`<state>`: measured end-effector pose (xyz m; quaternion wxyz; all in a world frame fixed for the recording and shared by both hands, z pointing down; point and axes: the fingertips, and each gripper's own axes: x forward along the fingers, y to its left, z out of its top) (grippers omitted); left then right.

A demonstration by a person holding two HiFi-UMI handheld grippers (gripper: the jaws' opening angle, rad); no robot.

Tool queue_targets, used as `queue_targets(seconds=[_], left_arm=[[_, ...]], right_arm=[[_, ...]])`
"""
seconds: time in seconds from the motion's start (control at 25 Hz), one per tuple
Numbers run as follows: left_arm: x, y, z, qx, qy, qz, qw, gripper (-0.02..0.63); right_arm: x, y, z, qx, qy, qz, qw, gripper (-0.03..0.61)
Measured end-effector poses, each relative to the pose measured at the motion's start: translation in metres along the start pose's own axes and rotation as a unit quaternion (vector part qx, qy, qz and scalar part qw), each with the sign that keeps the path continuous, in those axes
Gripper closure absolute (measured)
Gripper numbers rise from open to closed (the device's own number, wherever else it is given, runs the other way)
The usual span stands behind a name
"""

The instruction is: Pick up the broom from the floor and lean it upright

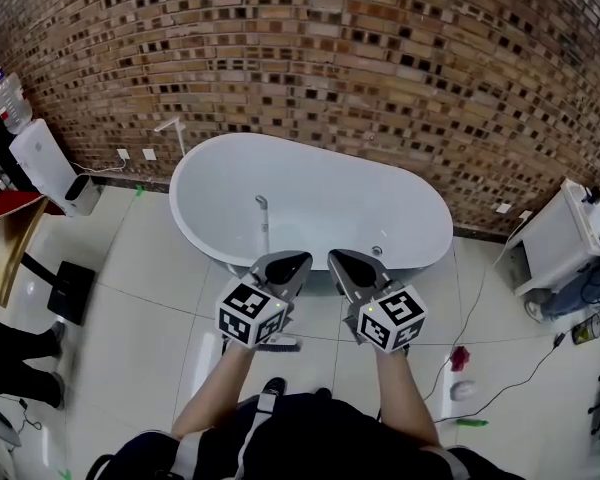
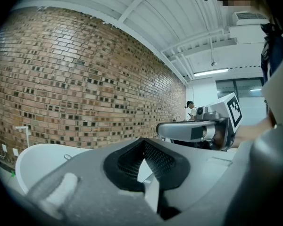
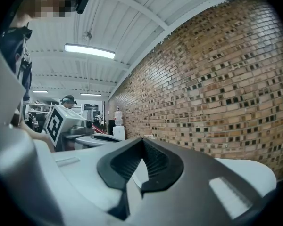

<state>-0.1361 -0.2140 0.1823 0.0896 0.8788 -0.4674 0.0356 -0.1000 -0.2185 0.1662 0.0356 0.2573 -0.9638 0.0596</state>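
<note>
A thin grey broom handle stands in front of the white bathtub. Its top end shows over the tub's inside and its dark brush head rests on the floor tiles below my left gripper. The handle seems to lean on the tub's near rim. My left gripper and right gripper hover side by side above the near rim, both shut and empty. In the left gripper view the left gripper has its pads together, with the handle's top loop beyond. In the right gripper view the right gripper is also shut.
A brick wall runs behind the tub. A water dispenser stands at the left, with a black mat and a person's legs nearby. A white cabinet, cables and small items lie to the right.
</note>
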Motion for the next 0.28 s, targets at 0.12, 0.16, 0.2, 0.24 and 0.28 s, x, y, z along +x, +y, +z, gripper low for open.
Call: queue_targets(seconds=[0.12, 0.16, 0.2, 0.24, 0.28], left_arm=[[0.0004, -0.0017, 0.0013, 0.002, -0.002, -0.002, 1.0000, 0.614], [0.0005, -0.0019, 0.0014, 0.002, -0.002, -0.003, 1.0000, 0.614], [0.0006, -0.0021, 0.0013, 0.003, -0.001, -0.004, 1.0000, 0.614], [0.0006, -0.0024, 0.0011, 0.003, -0.001, -0.004, 1.0000, 0.614], [0.0007, -0.0027, 0.0009, 0.003, -0.001, -0.005, 1.0000, 0.614]], right_arm=[[-0.0013, -0.0002, 0.0011, -0.002, -0.001, -0.001, 1.000, 0.575], [-0.0015, -0.0002, 0.0011, -0.003, -0.001, -0.001, 1.000, 0.575], [-0.0017, -0.0003, 0.0012, -0.003, -0.001, -0.001, 1.000, 0.575], [-0.0020, -0.0003, 0.0013, -0.004, -0.002, -0.001, 1.000, 0.575], [-0.0022, -0.0004, 0.0014, -0.004, -0.002, -0.001, 1.000, 0.575]])
